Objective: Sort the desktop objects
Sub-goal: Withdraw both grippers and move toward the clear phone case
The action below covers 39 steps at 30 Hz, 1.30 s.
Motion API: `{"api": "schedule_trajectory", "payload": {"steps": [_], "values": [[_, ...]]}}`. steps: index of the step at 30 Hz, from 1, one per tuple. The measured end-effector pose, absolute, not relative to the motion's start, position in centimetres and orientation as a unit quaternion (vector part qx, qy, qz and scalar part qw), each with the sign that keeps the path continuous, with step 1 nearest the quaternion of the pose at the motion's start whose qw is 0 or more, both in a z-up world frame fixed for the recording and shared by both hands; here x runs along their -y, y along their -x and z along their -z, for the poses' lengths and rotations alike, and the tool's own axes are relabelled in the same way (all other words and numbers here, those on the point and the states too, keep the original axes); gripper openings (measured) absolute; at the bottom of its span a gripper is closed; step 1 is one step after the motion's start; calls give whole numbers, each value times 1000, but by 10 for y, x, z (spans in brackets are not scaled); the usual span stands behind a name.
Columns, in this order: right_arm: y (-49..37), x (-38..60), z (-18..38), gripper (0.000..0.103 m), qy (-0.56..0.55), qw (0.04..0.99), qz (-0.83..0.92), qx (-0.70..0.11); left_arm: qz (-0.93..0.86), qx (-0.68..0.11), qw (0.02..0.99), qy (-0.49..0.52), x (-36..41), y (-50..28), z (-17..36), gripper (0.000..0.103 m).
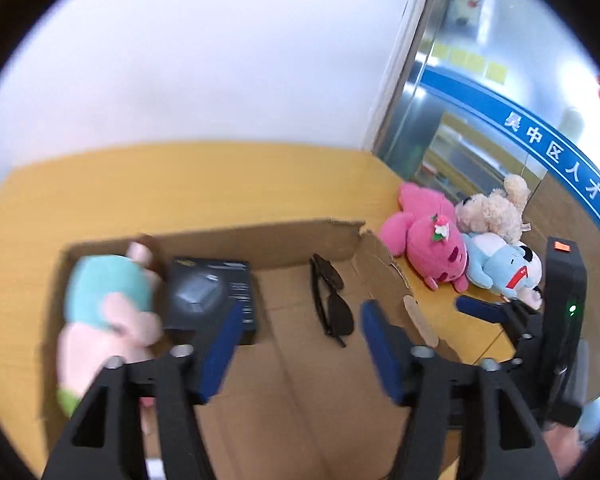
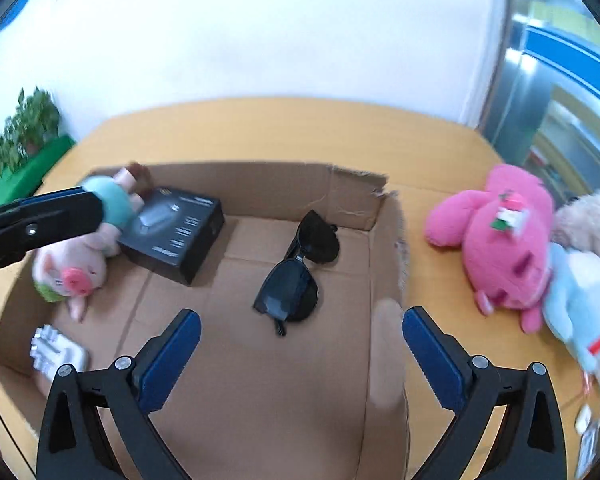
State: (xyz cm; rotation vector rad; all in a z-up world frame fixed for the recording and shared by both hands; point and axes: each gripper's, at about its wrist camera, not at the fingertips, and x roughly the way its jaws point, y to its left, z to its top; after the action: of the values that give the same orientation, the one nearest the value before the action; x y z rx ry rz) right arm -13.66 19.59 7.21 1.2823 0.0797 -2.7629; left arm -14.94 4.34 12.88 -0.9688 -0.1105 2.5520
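A cardboard box (image 2: 300, 360) sits open on the yellow desk (image 2: 284, 128), and most of the sorted things lie inside it. At its left end a pig toy (image 2: 76, 268) in a teal top lies on its side, with a small silver-white packet (image 2: 58, 354) near it toward the front corner. Just right of the pig, a black carton (image 2: 172, 232) leans against it, and further right a pair of sunglasses (image 2: 296, 268) rests folded on the box floor, apart from the carton. The left tongs (image 1: 296, 344) hang over the box with their blue pads spread wide and nothing between them; in the right view one of their arms reaches in above the pig. The right tongs (image 2: 300, 356) are also wide open and hold nothing, straddling the box's right wall. Outside the box, on the desk to the right, a pink plush (image 2: 500, 240) lies beside a tan bear (image 2: 592, 220) and a pale blue plush (image 2: 580, 304), all three touching.
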Motion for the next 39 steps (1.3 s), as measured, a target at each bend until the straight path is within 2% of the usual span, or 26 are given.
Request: {"api": "schedule_trajectory", "payload": {"steps": [3, 14, 24, 39], "values": [[90, -203, -96, 103, -395, 46, 917, -31, -938, 25, 172, 299, -27, 104, -143, 78], [-27, -162, -124, 103, -316, 57, 947, -14, -956, 21, 134, 258, 20, 1, -143, 78], [-71, -153, -112, 103, -312, 62, 948, -10, -956, 27, 121, 265, 35, -40, -119, 78], [-104, -135, -86, 103, -330, 101, 939, -10, -941, 32, 94, 323, 61, -55, -68, 78]]}}
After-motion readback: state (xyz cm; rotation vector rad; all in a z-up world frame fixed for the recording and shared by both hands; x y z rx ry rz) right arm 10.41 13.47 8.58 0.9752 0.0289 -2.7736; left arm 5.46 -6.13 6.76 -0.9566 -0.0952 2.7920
